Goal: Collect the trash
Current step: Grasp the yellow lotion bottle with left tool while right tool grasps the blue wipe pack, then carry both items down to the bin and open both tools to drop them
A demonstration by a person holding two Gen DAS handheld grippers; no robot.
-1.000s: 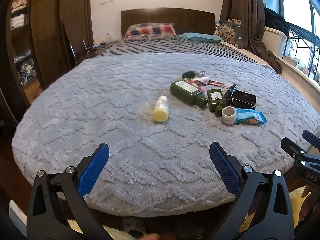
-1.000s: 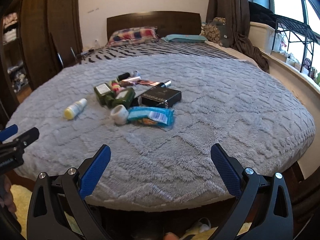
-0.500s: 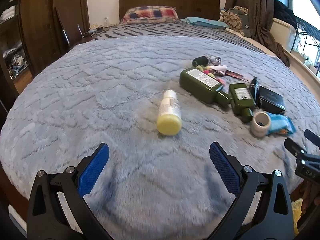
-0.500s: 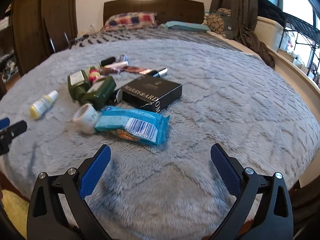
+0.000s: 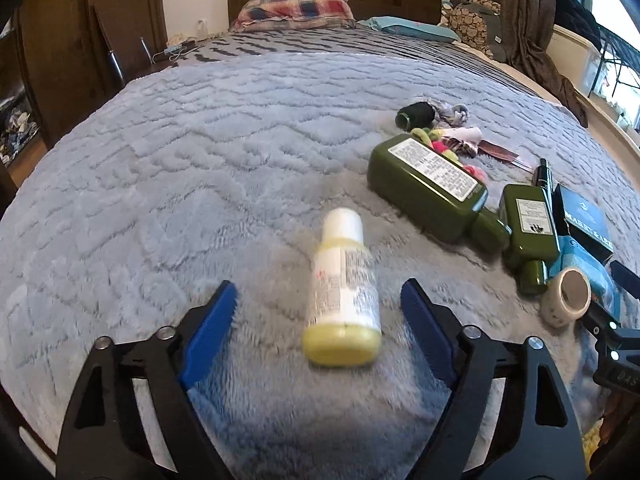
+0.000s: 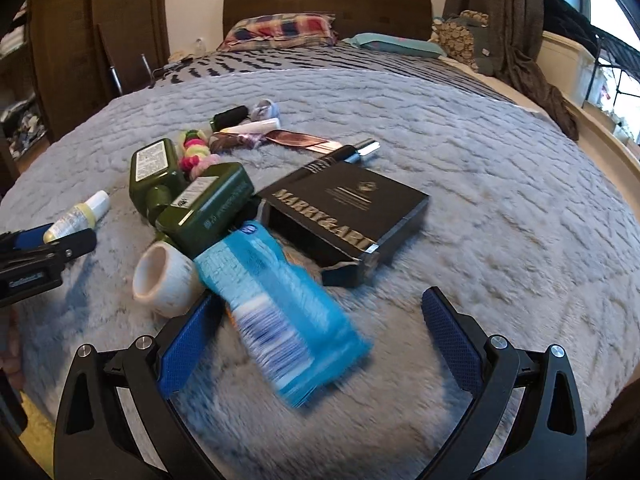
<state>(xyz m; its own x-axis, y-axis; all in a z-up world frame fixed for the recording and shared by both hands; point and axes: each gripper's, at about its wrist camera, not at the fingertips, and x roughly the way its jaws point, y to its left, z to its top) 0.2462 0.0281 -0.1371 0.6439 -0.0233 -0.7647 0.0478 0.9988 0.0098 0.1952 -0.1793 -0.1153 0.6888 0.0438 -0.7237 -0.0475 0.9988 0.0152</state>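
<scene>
Open blanket (image 5: pixel 200 184) left, clutter crowding green bottles (image 5: pixel 432 192) right

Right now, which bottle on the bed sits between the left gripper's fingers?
The white bottle with yellow base, lying alone between the closing left gripper. Both green bottles lie farther right in the clutter.

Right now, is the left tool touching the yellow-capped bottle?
Apart. The left wrist view shows the closing left tool straddling the yellow-capped bottle, grey blanket visible between each blue pad and the bottle.
</scene>
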